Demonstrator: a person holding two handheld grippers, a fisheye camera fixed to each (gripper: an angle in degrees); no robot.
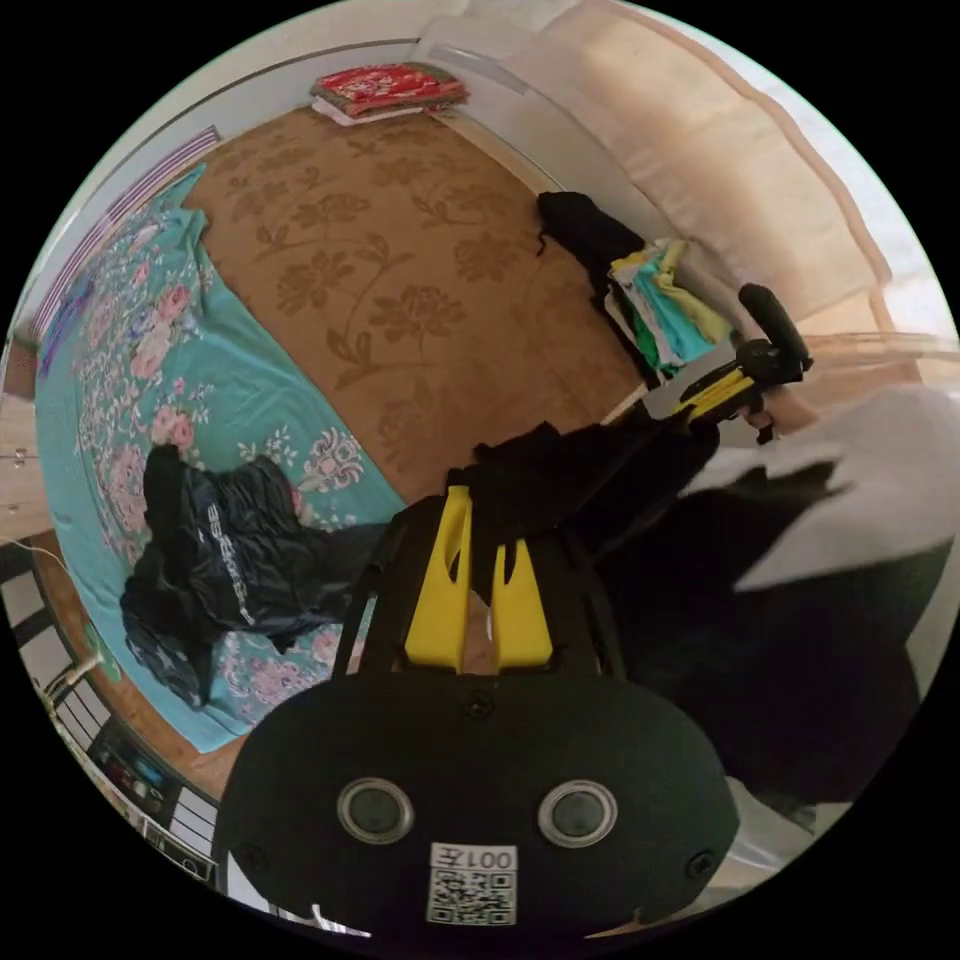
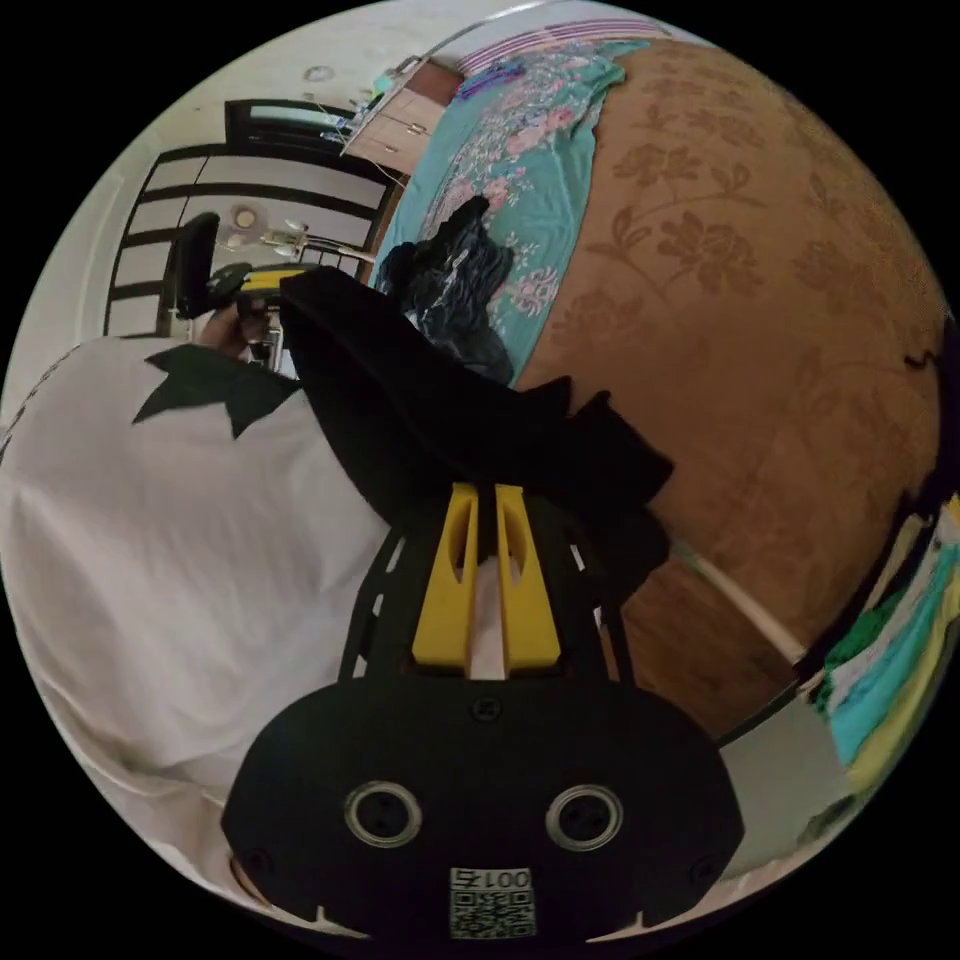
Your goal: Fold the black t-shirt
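The black t-shirt [image 1: 590,480] hangs in the air above the bed [image 1: 420,260], stretched between the two tools in front of the person's white top [image 2: 150,560]. The left hand-held gripper [image 1: 480,570] is clamped on one end of the cloth, the right hand-held gripper [image 2: 482,545] on the other end. To do this step well, I judge both should keep the upper edge taut and level, lower the shirt flat onto the brown bedcover, and stay away from the dark heap [image 1: 220,580] and the folded pile [image 1: 665,310].
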